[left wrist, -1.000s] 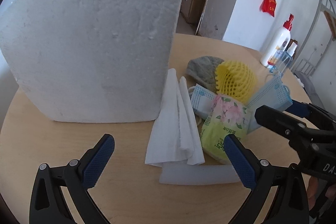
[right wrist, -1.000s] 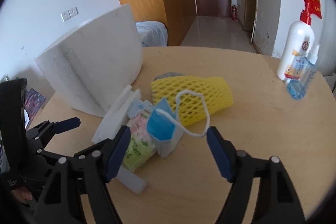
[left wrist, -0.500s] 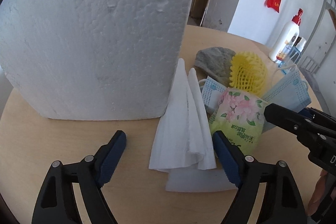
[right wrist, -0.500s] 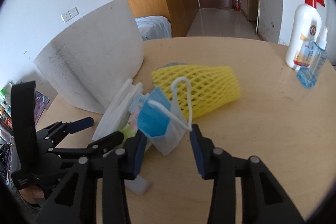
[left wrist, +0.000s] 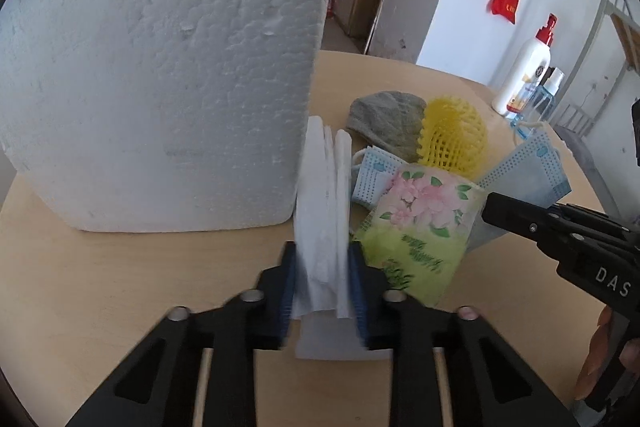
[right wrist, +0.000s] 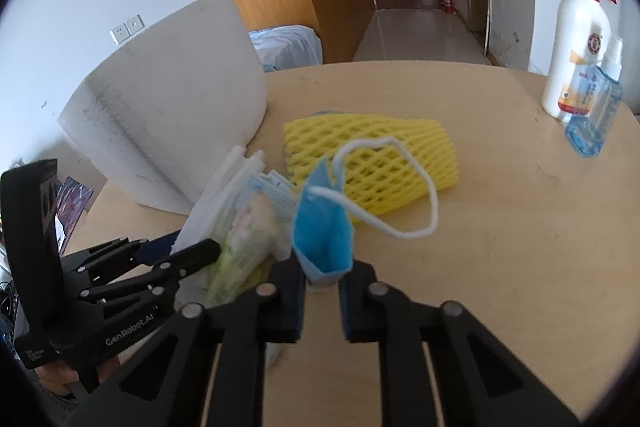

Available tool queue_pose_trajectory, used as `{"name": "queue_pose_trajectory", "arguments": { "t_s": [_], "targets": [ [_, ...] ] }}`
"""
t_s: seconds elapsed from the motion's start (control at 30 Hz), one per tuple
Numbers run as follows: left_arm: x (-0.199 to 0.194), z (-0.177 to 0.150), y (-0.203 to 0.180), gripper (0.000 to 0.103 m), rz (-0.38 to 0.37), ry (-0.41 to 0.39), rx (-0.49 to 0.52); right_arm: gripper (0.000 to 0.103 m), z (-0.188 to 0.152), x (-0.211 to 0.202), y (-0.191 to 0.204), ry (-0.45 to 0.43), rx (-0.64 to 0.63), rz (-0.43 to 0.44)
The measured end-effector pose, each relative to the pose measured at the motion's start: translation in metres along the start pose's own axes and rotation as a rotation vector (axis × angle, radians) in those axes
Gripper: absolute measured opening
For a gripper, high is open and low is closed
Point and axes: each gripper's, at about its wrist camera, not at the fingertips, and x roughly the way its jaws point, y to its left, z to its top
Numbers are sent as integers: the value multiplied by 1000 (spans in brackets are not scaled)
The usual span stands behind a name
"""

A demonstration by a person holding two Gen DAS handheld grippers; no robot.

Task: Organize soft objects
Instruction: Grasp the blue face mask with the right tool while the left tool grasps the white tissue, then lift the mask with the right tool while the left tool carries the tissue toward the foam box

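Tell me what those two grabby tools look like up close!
Both are black plastic, with long slotted arms and round silver screws. The left tool has two fingers with ridged blue pads. The right tool matches it. White lettering on the left tool's body reads GenRobot.AI, and letters DAS show on the right one.

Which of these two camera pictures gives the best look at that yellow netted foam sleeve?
The right wrist view: the yellow foam sleeve lies side-on, nearly its whole length showing, only partly crossed by a mask's ear loop. The left wrist view shows just its end, behind the tissue pack.
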Motion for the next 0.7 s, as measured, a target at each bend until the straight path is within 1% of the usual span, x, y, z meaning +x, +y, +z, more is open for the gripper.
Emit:
{"name": "queue_pose_trajectory", "arguments": {
  "t_s": [0.1, 0.13, 0.37, 0.43, 0.57, 0.63, 0.7],
  "targets": [
    [-2, 0, 3, 8, -7, 1, -16, 12, 0, 0, -2, 3, 11, 5],
    [-2, 0, 4, 7, -9, -2, -20, 12, 0, -1, -2, -1, 13, 11],
    [-14, -2, 2, 5, -5, -42, 2, 12, -1, -1, -1, -13, 18, 27],
    [-16, -2, 2, 5, -13, -44, 3, 12, -1, -1, -2, -18, 30, 37],
    [-22, -2, 0, 5, -22, -60, 14, 11, -2, -2, 1, -24, 9, 0],
    [-30, -2, -1, 5, -32, -89, 19, 8, -2, -7, 3, -50, 4, -2],
    [-36, -2, -3, 5, -38, -109, 22, 7, -3, -15, 5, -80, -9, -14]
  ]
}}
